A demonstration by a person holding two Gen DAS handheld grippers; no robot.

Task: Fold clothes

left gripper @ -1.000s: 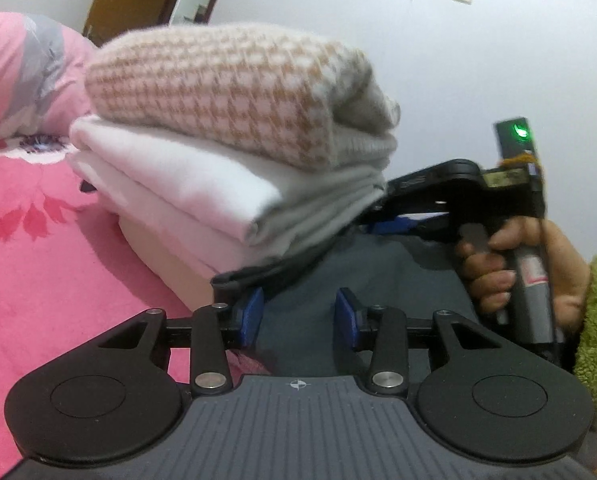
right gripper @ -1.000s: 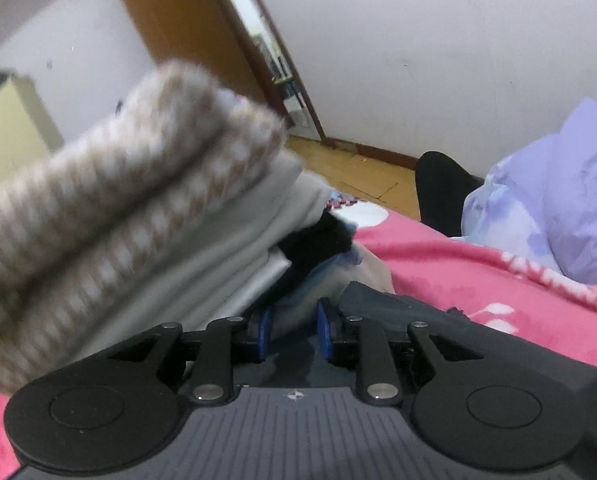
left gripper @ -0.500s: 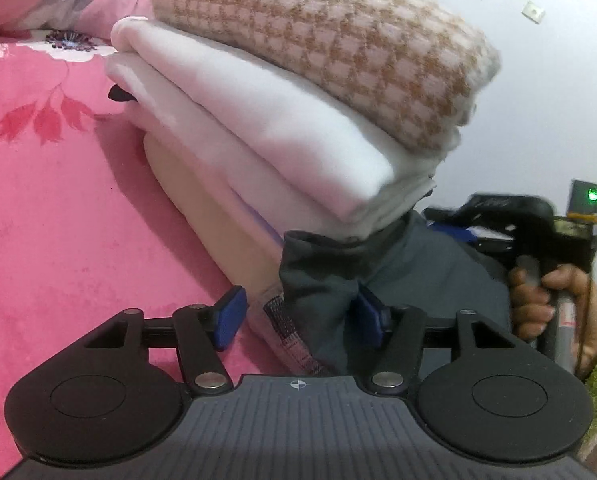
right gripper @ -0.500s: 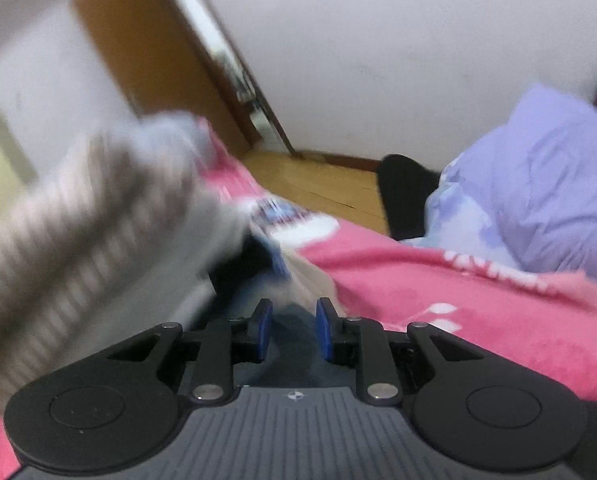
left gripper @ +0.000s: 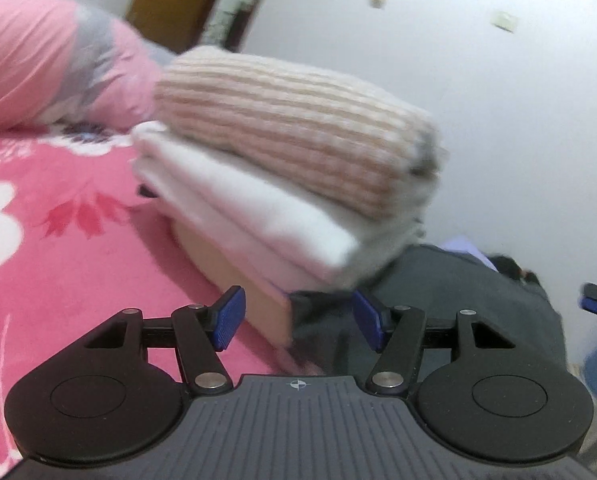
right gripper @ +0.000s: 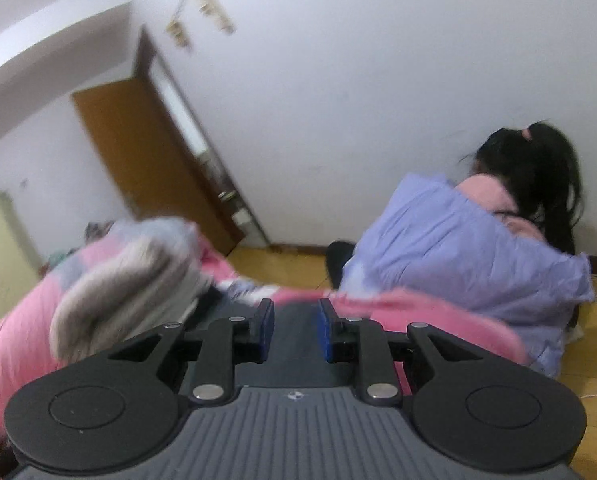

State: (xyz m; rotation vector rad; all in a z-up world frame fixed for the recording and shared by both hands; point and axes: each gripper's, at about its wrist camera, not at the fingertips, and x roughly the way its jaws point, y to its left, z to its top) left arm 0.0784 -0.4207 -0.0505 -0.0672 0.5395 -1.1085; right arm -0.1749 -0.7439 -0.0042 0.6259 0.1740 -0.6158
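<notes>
Left tongs (left gripper: 296, 316) stood with their blue pads well apart, open over the near corner of a dark grey garment (left gripper: 450, 300) that lay on the pink flowered bed (left gripper: 58, 280); the cloth sat between the pads, but neither pad pressed on it. Right tongs (right gripper: 296, 328) showed a narrow gap between their pads, with a dark grey surface in that gap. The picture was too blurred to say whether they pinched cloth or merely hung over it, so I cannot tell their state.

Just behind the left tongs rose a neat stack: a tan-and-cream knitted piece (left gripper: 294, 136) on top, white folded cloth (left gripper: 254, 208) beneath it, and a pale pinkish layer at the bottom. From the right wrist view the same stack (right gripper: 126, 284) appeared at the left, smeared by motion. A pink and grey pillow (left gripper: 54, 60) lay at the far end of the bed, and a person in a lilac jacket (right gripper: 458, 248) sat on the floor beyond.

Judging by this, several items were already folded and piled, so the job looked well along. The grey garment seemed to be the piece in hand, lying beside the stack's base, not yet placed on top.
</notes>
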